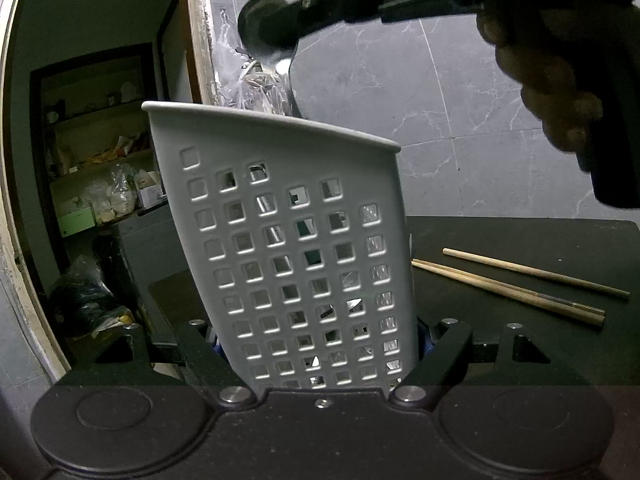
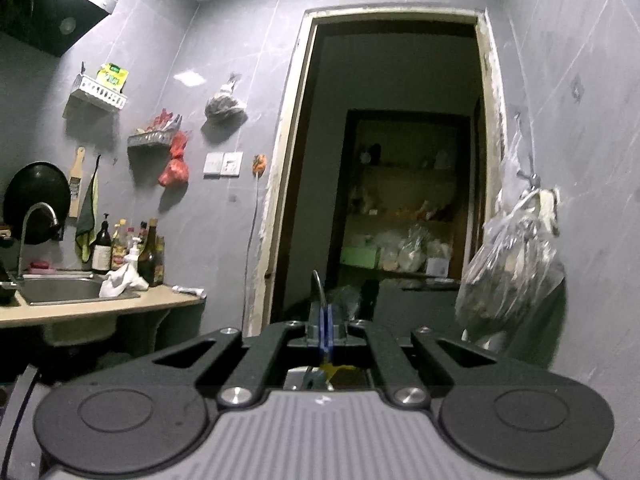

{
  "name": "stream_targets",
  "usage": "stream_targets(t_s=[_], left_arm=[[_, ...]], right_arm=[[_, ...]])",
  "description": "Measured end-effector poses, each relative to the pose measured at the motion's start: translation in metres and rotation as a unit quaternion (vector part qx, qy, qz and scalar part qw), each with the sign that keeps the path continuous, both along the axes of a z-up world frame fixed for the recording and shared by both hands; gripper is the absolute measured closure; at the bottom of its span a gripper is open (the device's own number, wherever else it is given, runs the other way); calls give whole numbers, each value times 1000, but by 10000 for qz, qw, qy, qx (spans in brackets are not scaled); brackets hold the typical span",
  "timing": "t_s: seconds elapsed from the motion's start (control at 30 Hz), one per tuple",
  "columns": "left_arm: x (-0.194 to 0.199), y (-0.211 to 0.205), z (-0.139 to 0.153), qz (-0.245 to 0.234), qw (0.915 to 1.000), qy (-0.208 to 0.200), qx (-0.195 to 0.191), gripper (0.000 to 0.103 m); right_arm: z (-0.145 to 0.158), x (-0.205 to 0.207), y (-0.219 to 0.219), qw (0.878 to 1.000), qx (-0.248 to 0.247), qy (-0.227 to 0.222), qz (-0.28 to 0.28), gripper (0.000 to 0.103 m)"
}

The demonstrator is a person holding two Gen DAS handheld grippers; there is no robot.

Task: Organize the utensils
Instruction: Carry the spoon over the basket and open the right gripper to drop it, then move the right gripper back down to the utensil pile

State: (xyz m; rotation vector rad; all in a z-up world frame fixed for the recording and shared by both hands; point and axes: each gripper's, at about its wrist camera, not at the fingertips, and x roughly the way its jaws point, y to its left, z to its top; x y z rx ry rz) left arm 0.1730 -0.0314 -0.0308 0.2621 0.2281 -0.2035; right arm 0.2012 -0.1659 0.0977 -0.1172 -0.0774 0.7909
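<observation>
A sink (image 2: 60,291) sits at nine o'clock, bottles (image 2: 102,246) beside it; a plastic bag (image 2: 508,272) hangs at three o'clock.

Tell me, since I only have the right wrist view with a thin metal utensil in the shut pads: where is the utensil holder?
Observer: The white perforated utensil holder is clamped in the left gripper.
Operator: And my gripper?
Observer: The right gripper hangs above the holder's rim, towards its far side.
Operator: Anything left out?
Observer: Wooden chopsticks lie on the dark table, right of the holder.
</observation>
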Motion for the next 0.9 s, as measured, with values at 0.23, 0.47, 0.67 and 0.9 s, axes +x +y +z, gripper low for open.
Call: stream_targets(t_s=[0.23, 0.47, 0.67, 0.9], left_arm=[[0, 0, 0, -1, 10000, 0, 0, 23], [0, 0, 0, 1, 10000, -1, 2, 23], [0, 0, -1, 3, 10000, -1, 1, 23], [0, 0, 1, 8, 10000, -2, 0, 23]], right_arm=[[-14, 4, 5, 9995, -202, 229, 35, 101], [-31, 10, 9, 9976, -470, 499, 1, 101], [-38, 14, 9, 9965, -574, 608, -34, 101], [-43, 15, 6, 9955, -646, 694, -35, 99]])
